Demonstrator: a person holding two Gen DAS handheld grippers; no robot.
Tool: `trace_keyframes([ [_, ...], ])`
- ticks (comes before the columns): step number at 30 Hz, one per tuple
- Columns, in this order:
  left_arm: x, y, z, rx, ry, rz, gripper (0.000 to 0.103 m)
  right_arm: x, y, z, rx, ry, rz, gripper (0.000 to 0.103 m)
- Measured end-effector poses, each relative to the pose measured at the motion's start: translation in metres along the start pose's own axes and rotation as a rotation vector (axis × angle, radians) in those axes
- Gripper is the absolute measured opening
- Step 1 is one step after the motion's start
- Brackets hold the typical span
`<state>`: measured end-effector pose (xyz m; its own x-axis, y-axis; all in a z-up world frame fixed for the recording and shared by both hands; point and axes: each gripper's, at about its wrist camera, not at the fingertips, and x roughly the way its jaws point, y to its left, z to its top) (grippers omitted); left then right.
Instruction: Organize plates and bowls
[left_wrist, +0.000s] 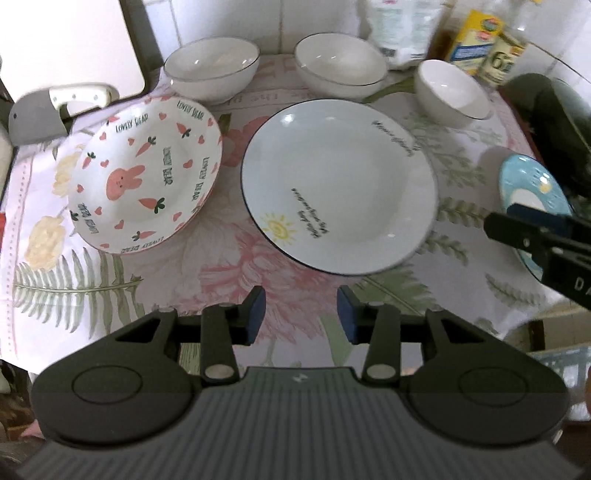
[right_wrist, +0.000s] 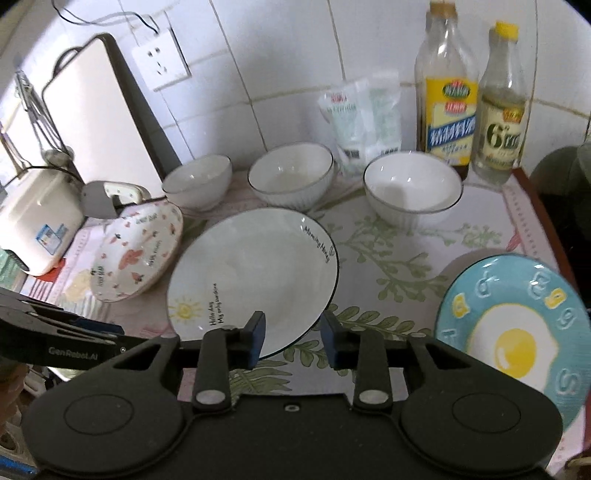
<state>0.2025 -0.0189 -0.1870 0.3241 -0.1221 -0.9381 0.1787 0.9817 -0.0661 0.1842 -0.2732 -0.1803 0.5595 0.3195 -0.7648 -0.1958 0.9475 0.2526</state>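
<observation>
Plates: white plate (left_wrist: 340, 188) is lying mid-counter (left_wrist: 221, 273), bunny plate (left_wrist: 147, 181) close beside it. You are holding both hand-held grippers, left (left_wrist: 301, 314) and right (right_wrist: 293, 339), part-open, gripping nothing.

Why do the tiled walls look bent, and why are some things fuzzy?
Both views come through fisheye lenses, so straight tile lines bow near the edges. In the left wrist view the yellow box and white packet at the back are smeared. In the right wrist view the egg plate blurs at its edge, and the bowls show small glints.
</observation>
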Motion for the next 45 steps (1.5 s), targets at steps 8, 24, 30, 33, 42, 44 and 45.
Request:
trace_keyframes([
  [8, -0.055, -0.027, -0.016, 0.088, -0.03, 0.038, 0.051, -0.063, 0.005, -0.007, -0.077, -0.101, 0.014, 0.048],
  [24, -0.112, -0.084, -0.043, 0.23, -0.044, 0.068, 0.063, -0.157, -0.004, -0.037, -0.184, -0.193, -0.036, 0.062],
  [30, -0.123, -0.106, -0.055, 0.259, -0.045, 0.043, 0.064, -0.175, -0.026, -0.052, -0.155, -0.199, -0.052, 0.063],
  [33, -0.126, -0.117, -0.059, 0.28, -0.047, 0.026, 0.065, -0.181, -0.035, -0.061, -0.148, -0.207, -0.06, 0.063],
  [42, -0.123, -0.15, -0.06, 0.347, -0.072, -0.042, 0.066, -0.188, -0.066, -0.084, -0.104, -0.278, -0.126, 0.063],
  [44, -0.118, -0.157, -0.056, 0.351, -0.076, -0.061, 0.066, -0.187, -0.072, -0.087, -0.095, -0.298, -0.138, 0.063],
  [45, -0.115, -0.161, -0.055, 0.35, -0.079, -0.071, 0.066, -0.186, -0.075, -0.089, -0.091, -0.307, -0.145, 0.063],
])
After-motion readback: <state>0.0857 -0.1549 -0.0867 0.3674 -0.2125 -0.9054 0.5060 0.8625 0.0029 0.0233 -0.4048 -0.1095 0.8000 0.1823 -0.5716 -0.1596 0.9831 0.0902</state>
